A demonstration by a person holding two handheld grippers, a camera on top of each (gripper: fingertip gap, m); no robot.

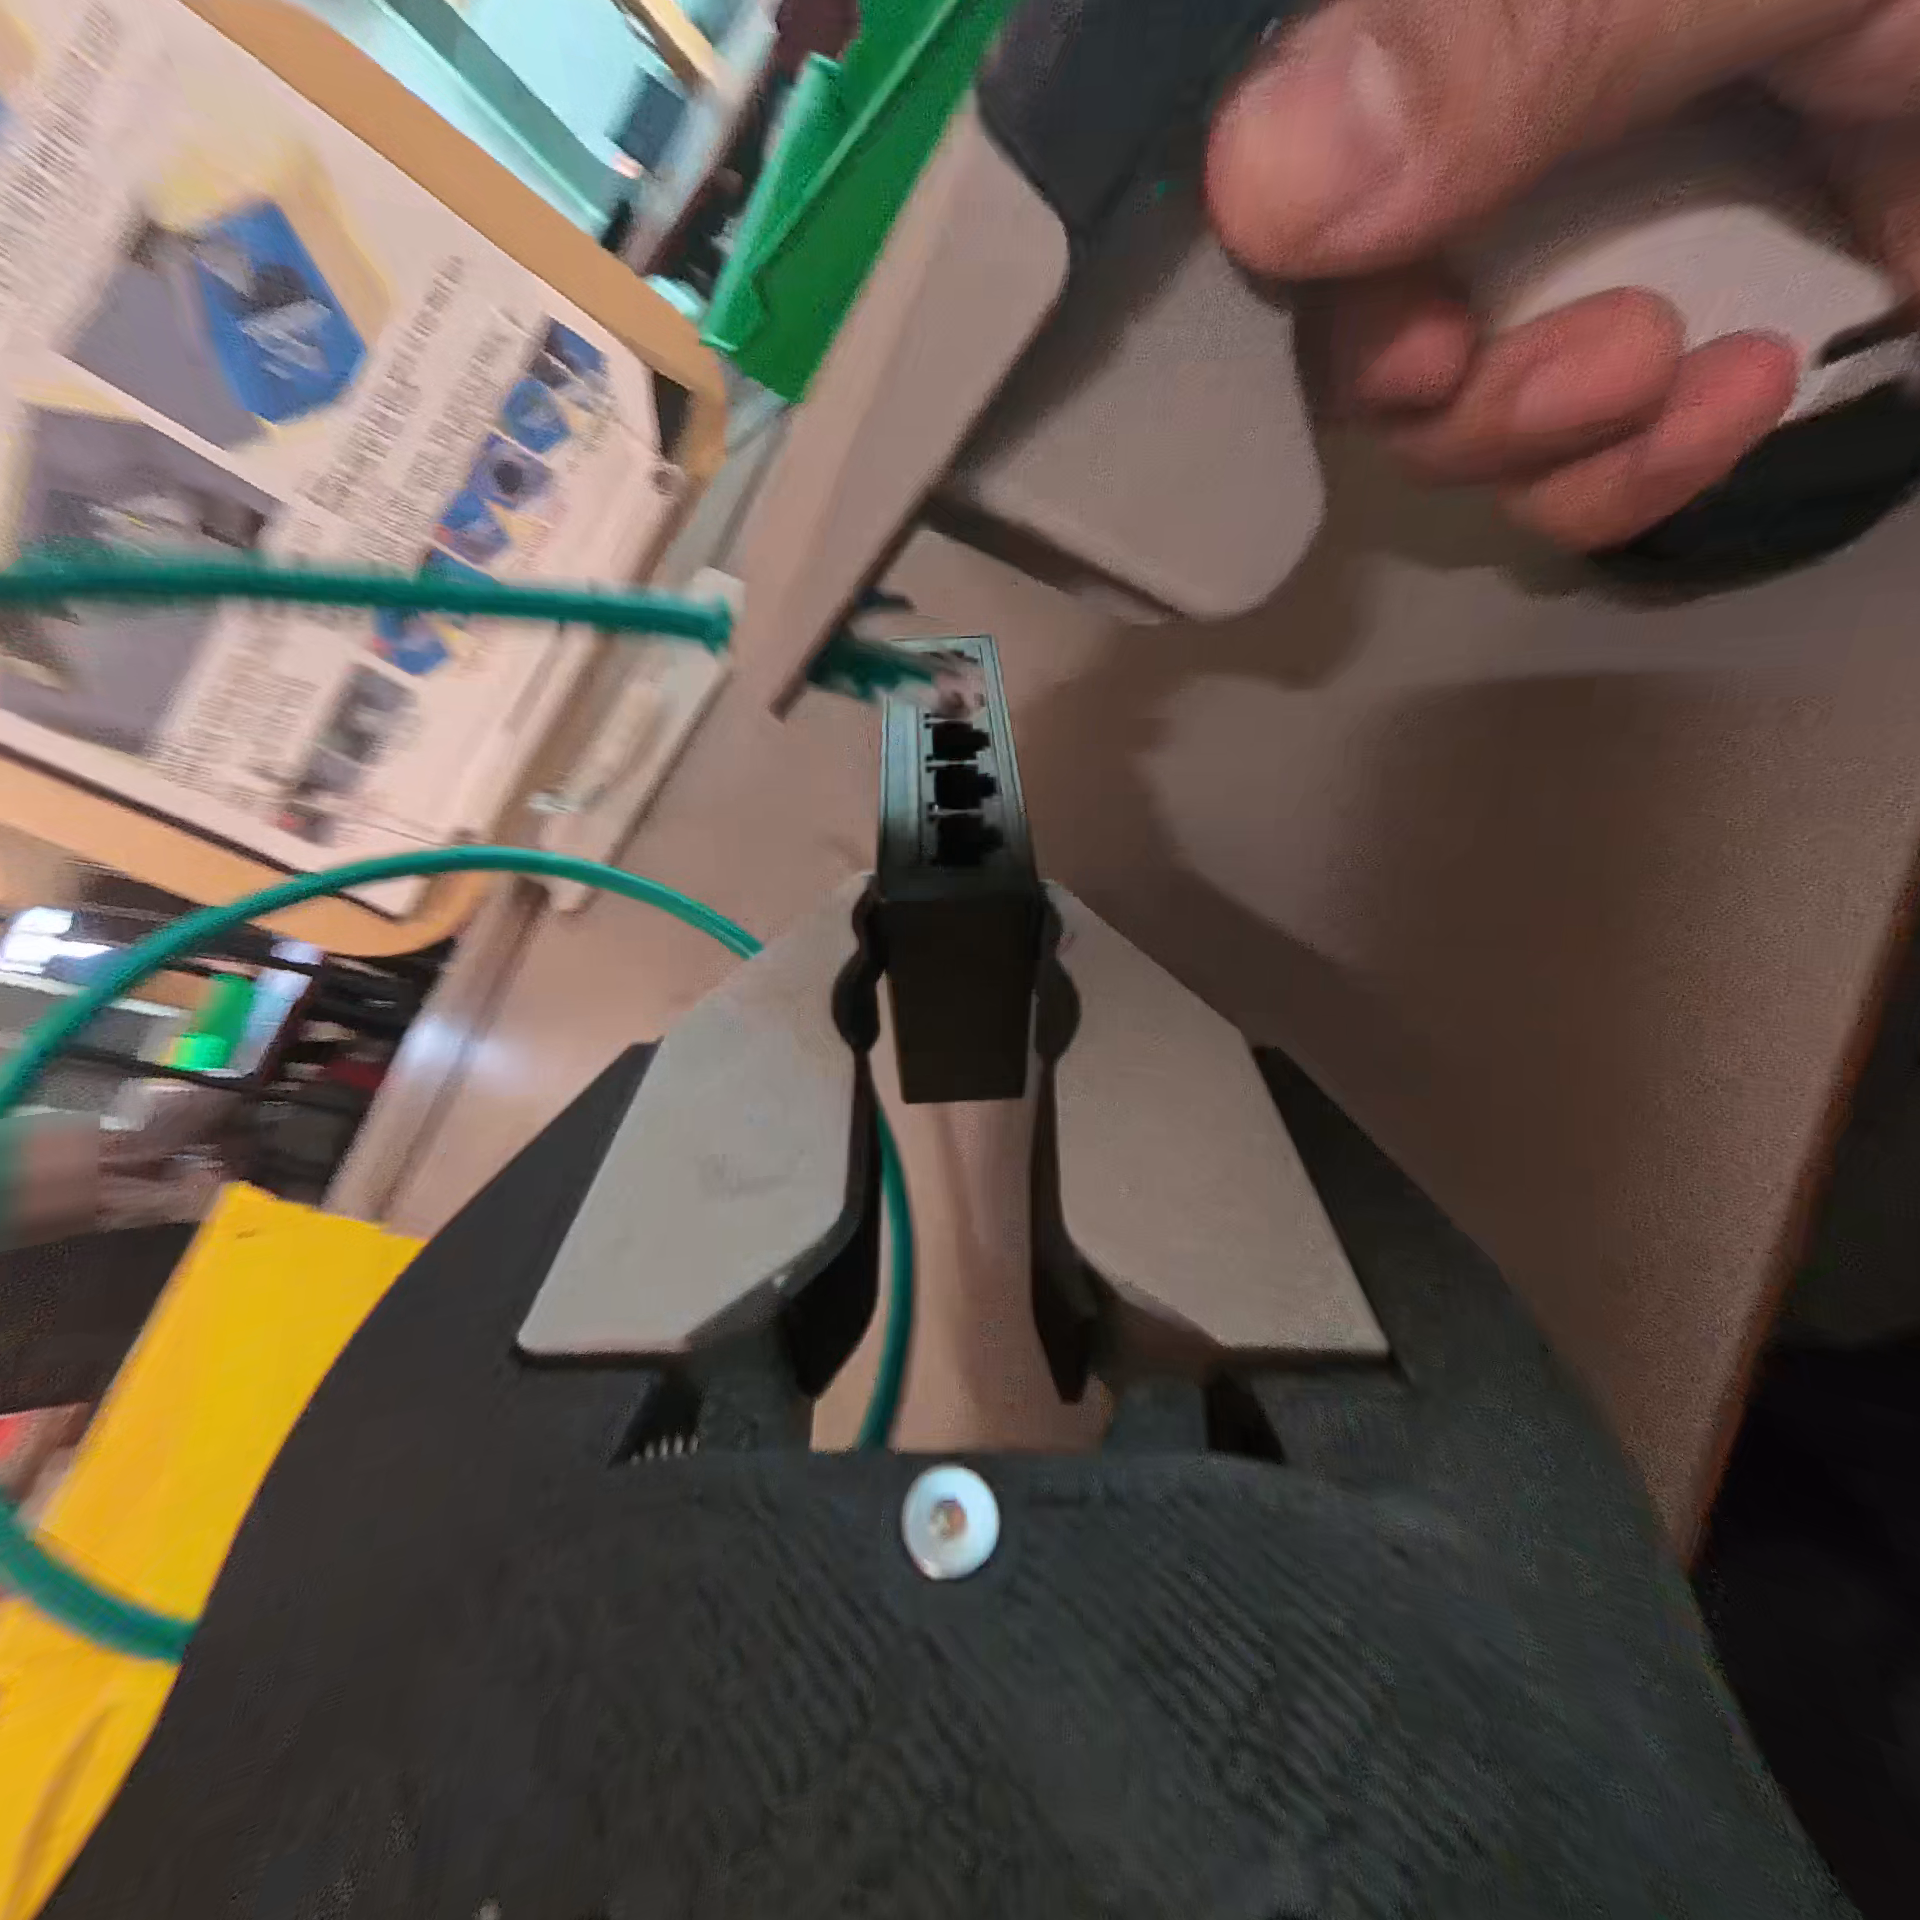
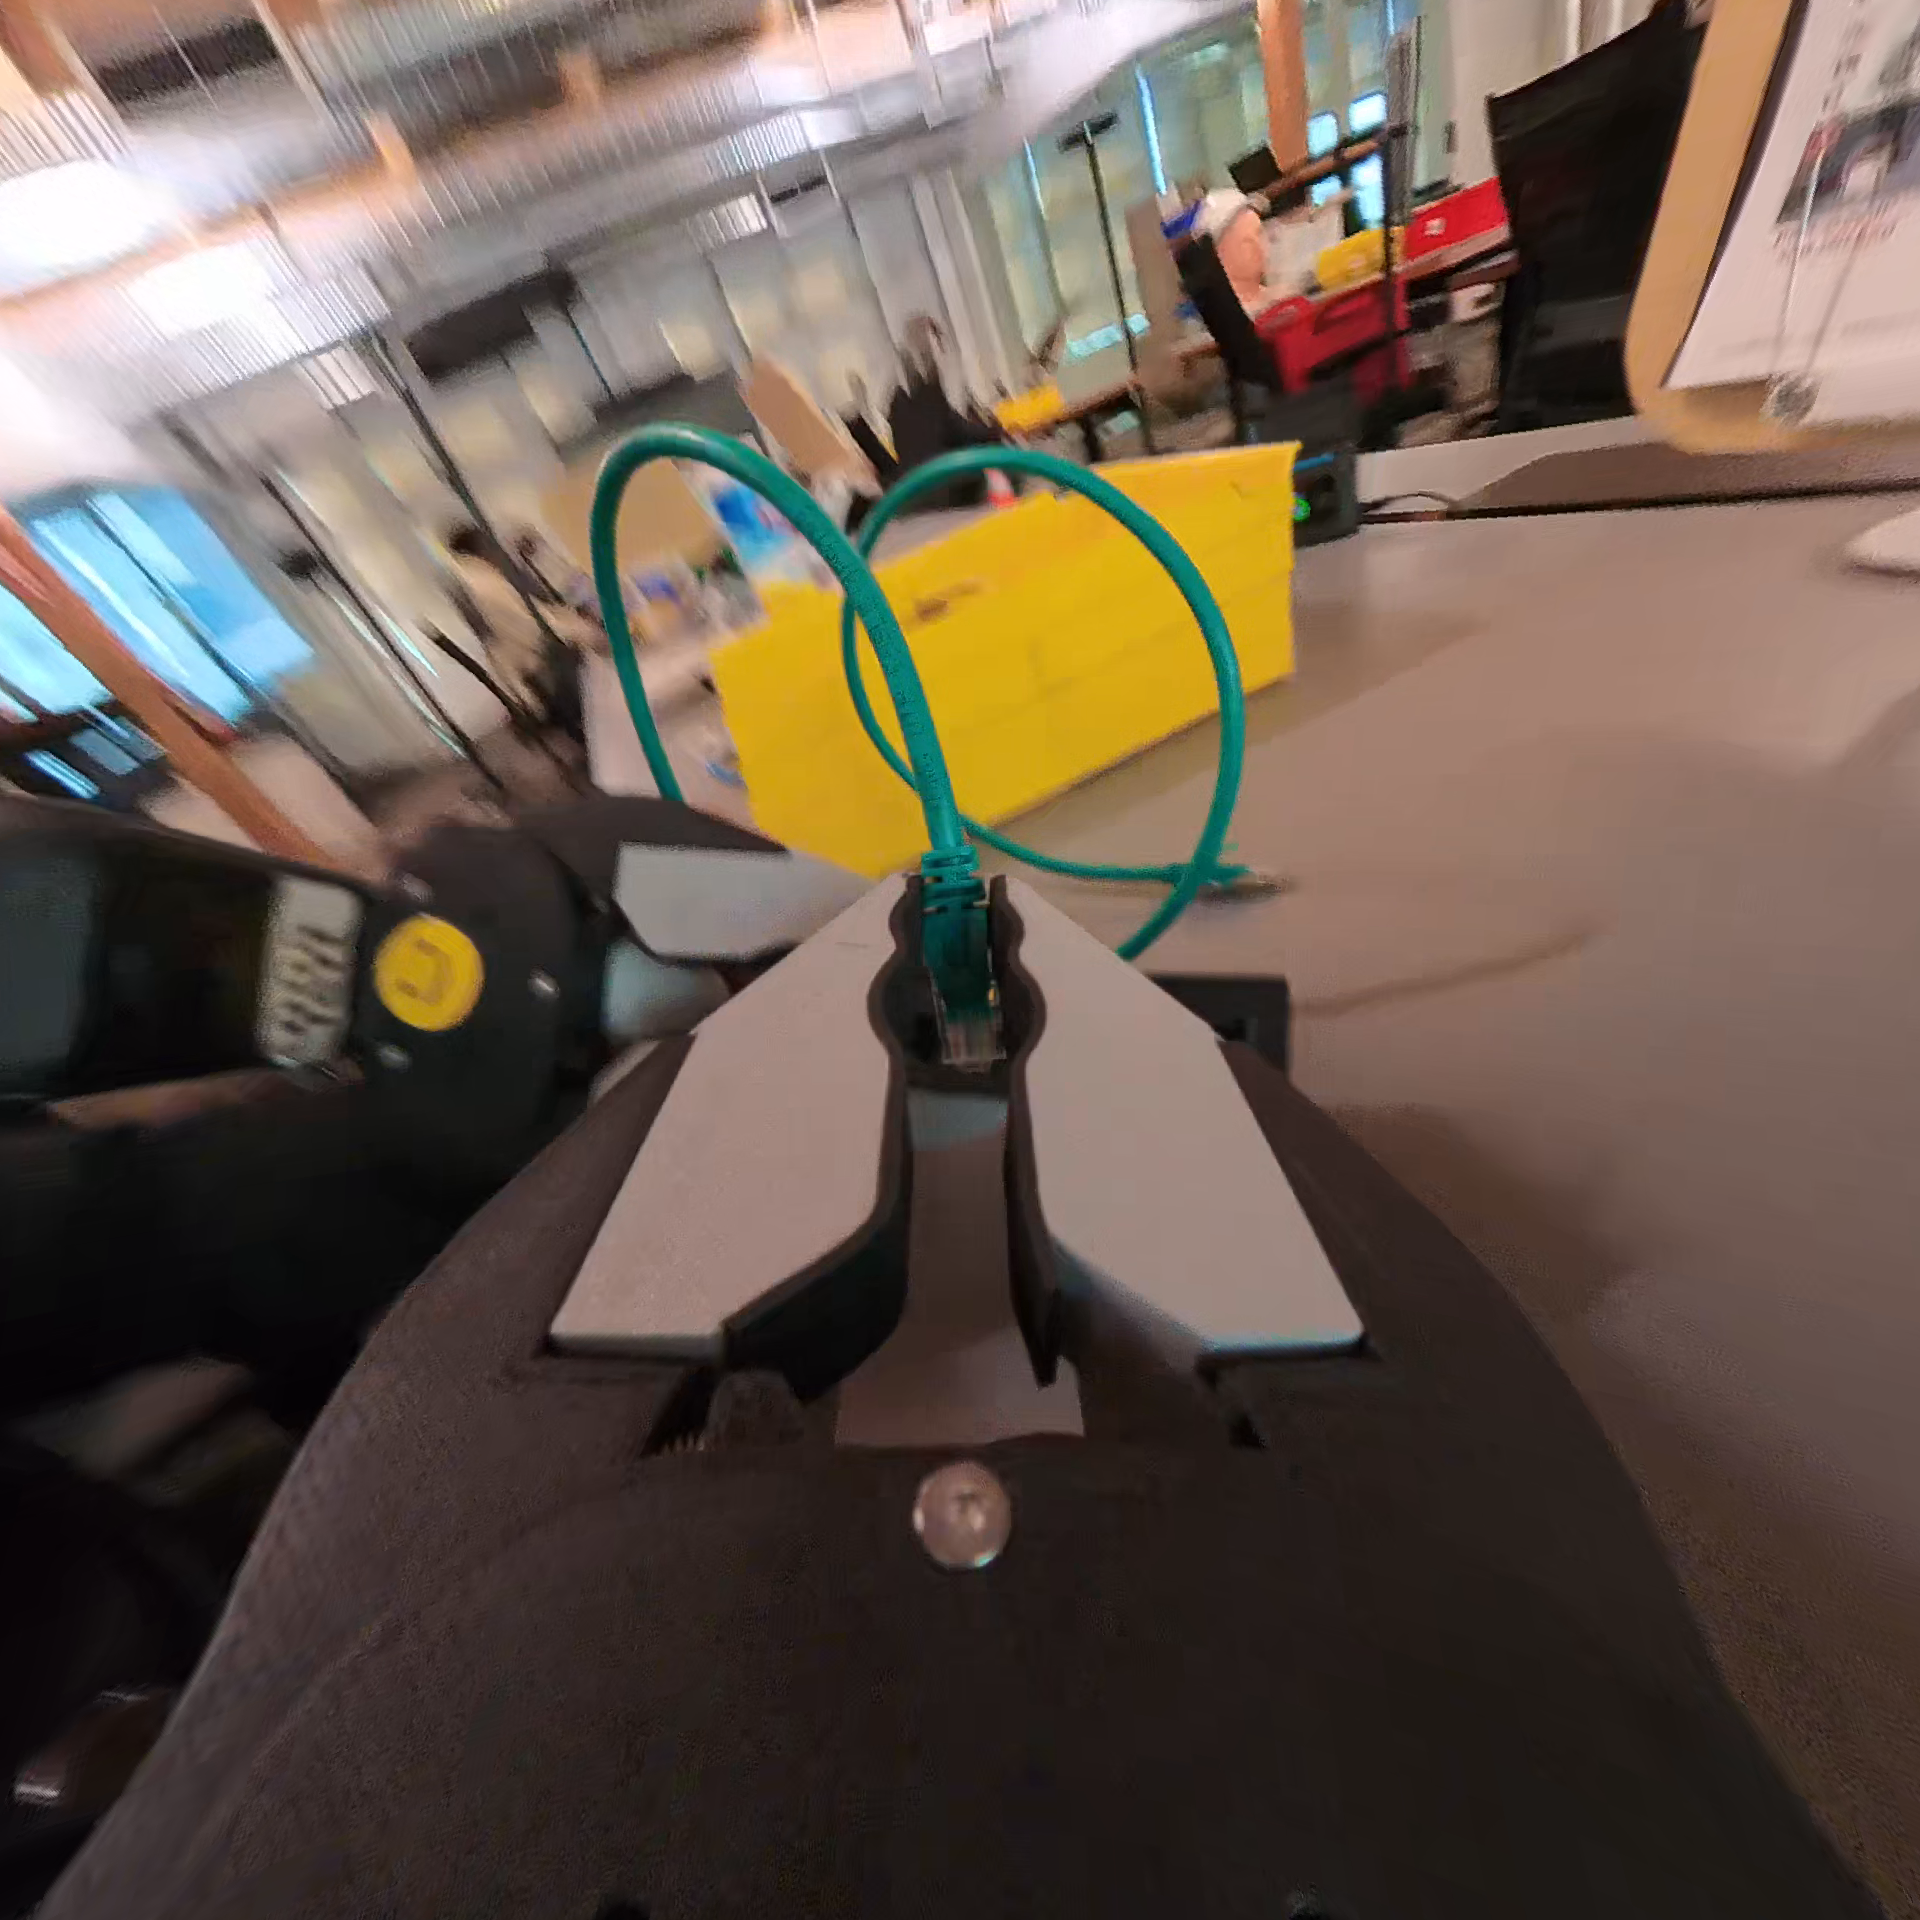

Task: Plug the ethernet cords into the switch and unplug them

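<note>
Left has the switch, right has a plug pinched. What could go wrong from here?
1. The right gripper holds the green plug with its contacts facing back toward the camera, so it may need turning before it can enter a port.
2. The left gripper clamps only the switch's near end; insertion force could twist it.
3. The looping green cable could snag on the yellow bin.

The switch (image 1: 956,914) sits between the left jaws, a cord plug (image 2: 961,961) between the right.
</note>
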